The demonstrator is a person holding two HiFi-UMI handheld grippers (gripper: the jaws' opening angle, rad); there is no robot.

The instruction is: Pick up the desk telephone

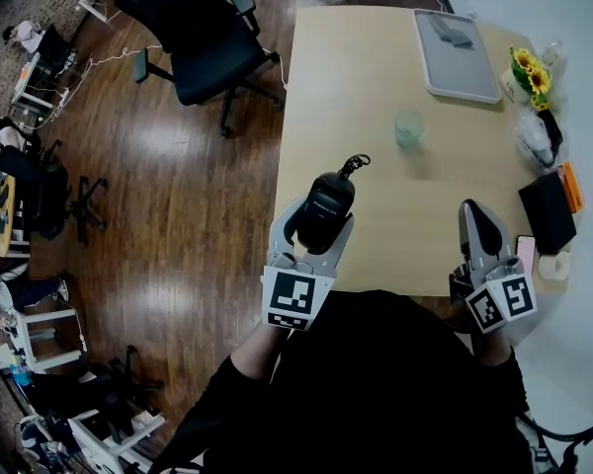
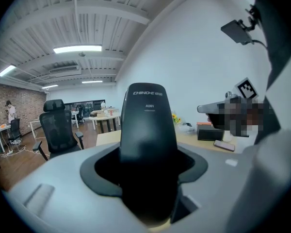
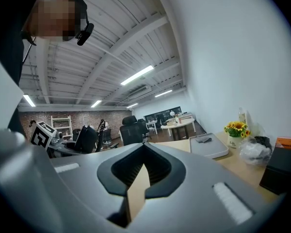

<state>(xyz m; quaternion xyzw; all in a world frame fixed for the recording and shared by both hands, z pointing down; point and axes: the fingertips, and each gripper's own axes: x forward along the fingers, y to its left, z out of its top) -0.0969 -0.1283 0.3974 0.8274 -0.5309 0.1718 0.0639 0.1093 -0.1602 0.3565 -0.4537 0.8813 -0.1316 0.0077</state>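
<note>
A light wooden desk (image 1: 376, 77) stands on a dark wood floor in an open office with a white beamed ceiling. Nearest the person, at the desk's front left corner, the left gripper (image 1: 318, 227) is clamped on the black telephone handset (image 1: 328, 197). Its two jaws press on the handset's sides, and a short curl of cord (image 1: 356, 163) sticks out past the far end. In the left gripper view the handset (image 2: 148, 144) fills the gap between the jaws and rises upright, with pale lettering near its top.

At the front right edge the right gripper (image 1: 474, 215) has its jaws brought together with nothing between them. The right gripper view shows the ribbed pads (image 3: 153, 166) meeting at the tip.

Just right of that gripper lie a pink phone (image 1: 526, 255) and a roll of tape (image 1: 555, 265), with a black case (image 1: 548, 210) beyond them. Toward the middle of the desk stands a clear glass (image 1: 408, 127). Farther along the right edge are a crumpled plastic bag (image 1: 536, 136) and a pot of sunflowers (image 1: 530, 72). A gray tray (image 1: 455, 55) rests at the far end. A black office chair (image 1: 193, 33) stands on the floor to the far left.
</note>
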